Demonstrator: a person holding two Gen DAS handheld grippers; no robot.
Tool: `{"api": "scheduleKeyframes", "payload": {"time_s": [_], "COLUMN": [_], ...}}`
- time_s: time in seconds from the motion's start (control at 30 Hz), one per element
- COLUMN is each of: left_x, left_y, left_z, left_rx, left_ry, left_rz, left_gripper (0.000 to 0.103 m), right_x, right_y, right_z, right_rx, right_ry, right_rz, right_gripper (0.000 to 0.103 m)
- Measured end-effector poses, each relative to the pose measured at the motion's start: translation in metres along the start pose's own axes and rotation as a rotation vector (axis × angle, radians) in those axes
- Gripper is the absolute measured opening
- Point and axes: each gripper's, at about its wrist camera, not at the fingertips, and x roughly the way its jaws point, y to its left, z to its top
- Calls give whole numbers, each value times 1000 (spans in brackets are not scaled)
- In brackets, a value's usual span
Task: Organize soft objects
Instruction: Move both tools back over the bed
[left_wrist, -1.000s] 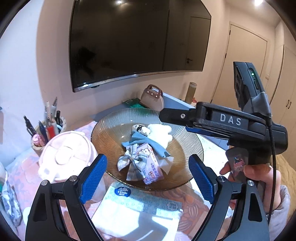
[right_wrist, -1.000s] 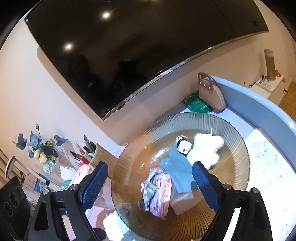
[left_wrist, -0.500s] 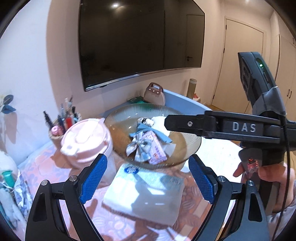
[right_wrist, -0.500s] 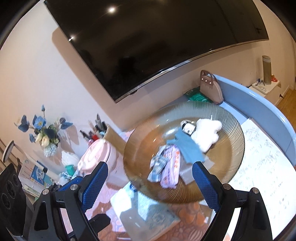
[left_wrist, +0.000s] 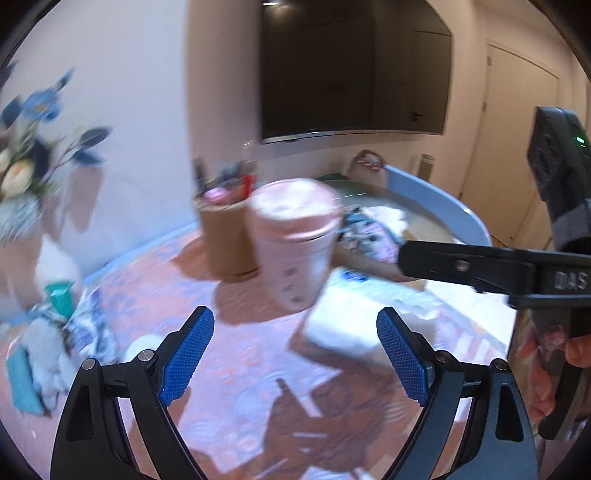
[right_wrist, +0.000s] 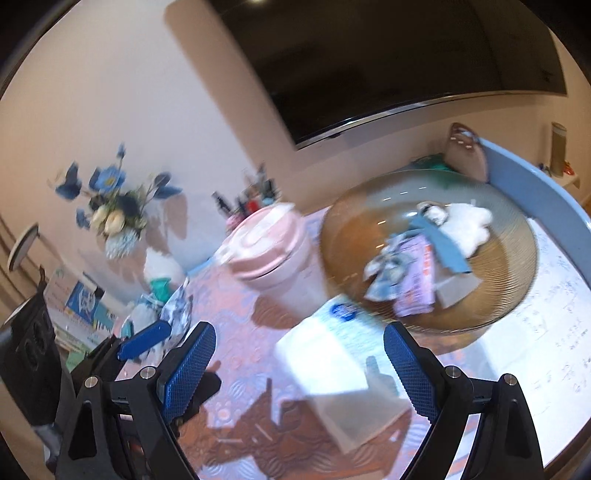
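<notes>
1. Soft things (right_wrist: 417, 258) heaped in the glass bowl (right_wrist: 517, 229), at about two o'clock in the right wrist view: fluffy white plush (right_wrist: 469, 225), flat blue cloth, checked bow, small glossy packet.
2. Second heap of soft things (left_wrist: 48, 343) at nine o'clock in the left wrist view, near the table edge; too blurred to name piece by piece.
3. Left gripper (left_wrist: 293, 358) spread wide, grasping nothing; right gripper (right_wrist: 299, 373) likewise wide apart and empty, both above the patterned tablecloth (left_wrist: 240, 369).
4. Tissue pack (right_wrist: 325, 350): soft rectangular block in crinkly film, at twelve o'clock from the right gripper. Likely to slip or tear if pinched by the film only.
5. Bowl of ribbed, amber-tinted glass, hard and smooth. Danger of a knock from a rigid finger when reaching in; could slide on the cloth or chip.
6. Pink container (right_wrist: 266, 247), round with a smooth plastic lid, just beside the bowl at its nine o'clock; pen holder (left_wrist: 225, 236) behind. Easy to tip with a fast sideways sweep between the two heaps.
7. Flower vase (right_wrist: 118, 221) at ten o'clock, well apart; small risk only.
</notes>
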Motion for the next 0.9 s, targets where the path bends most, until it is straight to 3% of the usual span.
{"api": "scheduleKeyframes", "payload": {"time_s": [0.6,0.9], "left_x": [-36,-50], "left_y": [210,307], "left_z": [-68,-108], "left_rx": [-309,-460], "left_ry": [47,77], "left_rz": [317,438], "left_gripper": [89,89], "right_x": [110,166], "right_y": [127,151], "right_z": [-36,-54], "right_rx": [-197,-237], "right_ry": [148,204], "right_rz": [123,126], "right_gripper": [92,92]}}
